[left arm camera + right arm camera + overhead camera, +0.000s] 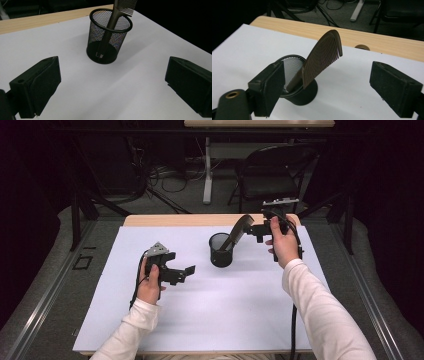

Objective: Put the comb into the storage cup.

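Observation:
A black mesh cup (220, 251) stands on the white sheet (200, 315) near the table's middle. A brown comb (238, 231) stands in it, handle down, teeth end leaning up to the right. My right gripper (254, 228) hovers just right of the comb's top, open. In the right gripper view the comb (324, 56) rises from the cup (299, 96) between the wide jaws of that gripper (327, 75), and neither pad touches it. My left gripper (184, 274) is open, low over the sheet left of the cup. The left gripper view has the cup (105, 47) and comb (117, 15) ahead of that gripper (112, 72).
The sheet covers most of a wooden table, whose bare far edge (200, 220) has a round hole (362, 46). Beyond it, a black chair (272, 175), a white table leg (207, 170) and cables on the floor. Both forearms in white sleeves enter from the bottom.

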